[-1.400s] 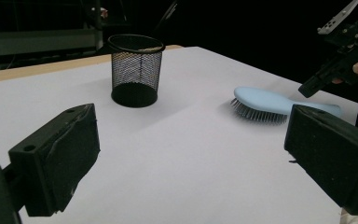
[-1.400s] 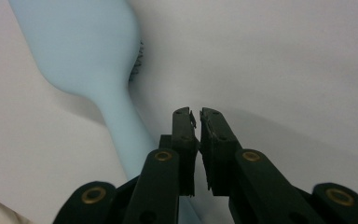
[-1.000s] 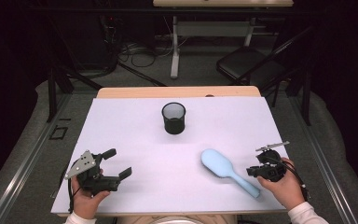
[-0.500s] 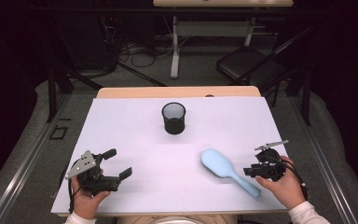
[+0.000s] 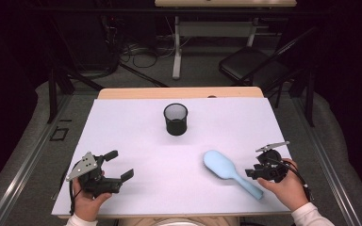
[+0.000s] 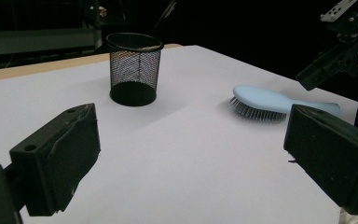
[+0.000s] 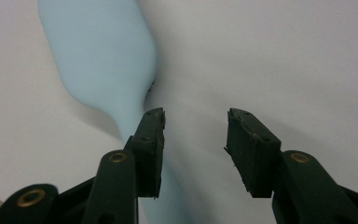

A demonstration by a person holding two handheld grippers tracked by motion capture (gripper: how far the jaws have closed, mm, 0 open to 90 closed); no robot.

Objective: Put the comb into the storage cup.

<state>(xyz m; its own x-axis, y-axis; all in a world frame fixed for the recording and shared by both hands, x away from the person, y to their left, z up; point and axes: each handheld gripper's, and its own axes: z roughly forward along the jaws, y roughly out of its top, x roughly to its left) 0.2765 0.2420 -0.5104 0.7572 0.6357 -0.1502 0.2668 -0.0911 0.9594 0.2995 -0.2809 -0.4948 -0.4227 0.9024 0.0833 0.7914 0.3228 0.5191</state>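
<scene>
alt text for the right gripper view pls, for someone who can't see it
Looking down along the right gripper, its two black jaws stand apart, having just been opening, with nothing but white table between them. A light blue hairbrush lies on the table at upper left, its handle running down behind the left-hand jaw.
</scene>
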